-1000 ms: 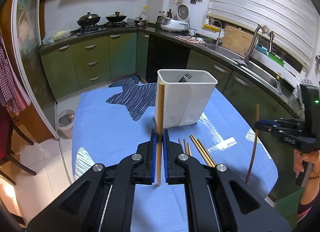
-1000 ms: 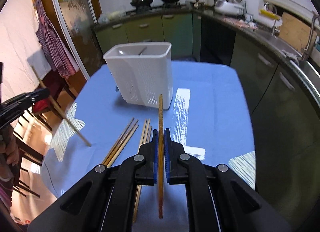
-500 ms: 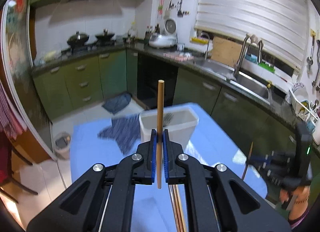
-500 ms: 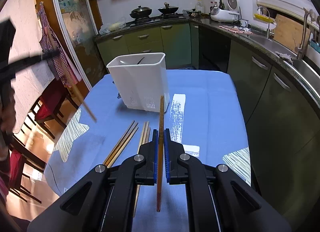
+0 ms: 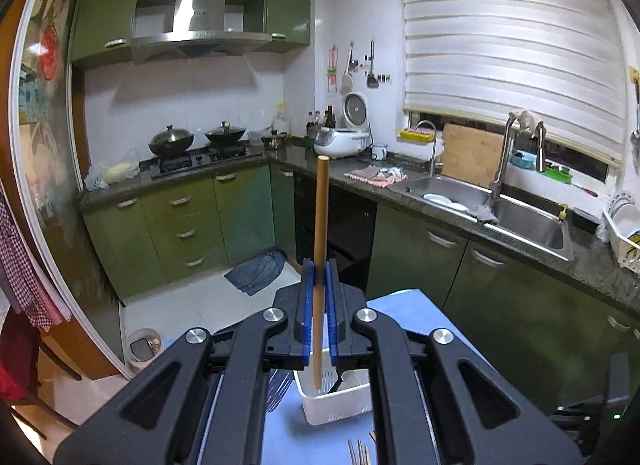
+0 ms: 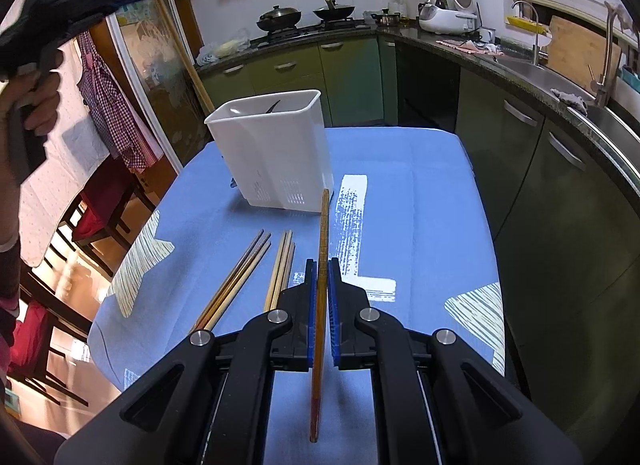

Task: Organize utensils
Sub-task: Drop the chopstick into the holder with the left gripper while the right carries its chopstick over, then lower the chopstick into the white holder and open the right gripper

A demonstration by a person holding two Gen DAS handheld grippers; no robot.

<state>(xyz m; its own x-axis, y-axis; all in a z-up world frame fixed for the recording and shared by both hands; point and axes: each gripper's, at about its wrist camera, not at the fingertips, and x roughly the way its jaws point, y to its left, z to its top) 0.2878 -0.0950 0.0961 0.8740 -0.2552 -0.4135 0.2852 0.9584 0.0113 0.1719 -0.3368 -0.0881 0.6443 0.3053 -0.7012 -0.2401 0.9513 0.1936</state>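
- L hand-held gripper (image 5: pixel 318 307) is clamped tight on a pale chopstick (image 5: pixel 320 265), stick near upright, lower tip hanging just above the open mouth of the white bin (image 5: pixel 334 405).
- Step in hand, as I judge it: drop that stick into the bin. I want the tip well inside the rim before I let go, stick kept steep so it slides down and doesn't bounce off the edge.
- Bin already has dark utensils in it, a fork among them, so I aim for the free side of the bin.
- R hand-held gripper (image 6: pixel 322 305) is also closed hard, on a darker reddish chopstick (image 6: pixel 322 265) pointing at the bin's near corner; it waits in front of the bin, clear of L's path.
- Loose chopsticks (image 6: pixel 256 277) lie in front of the bin, two bundles side by side on the surface (image 6: pixel 420 185), just left of R's stick.
- Materials: sticks look like wood or bamboo, thin, smooth, round-ended, so they may twist in the blue pads. Bin is rigid white plastic, rectangular, w/ perforated lower walls; light, prob. tips if knocked. Surface has a blue cloth, soft, creased.
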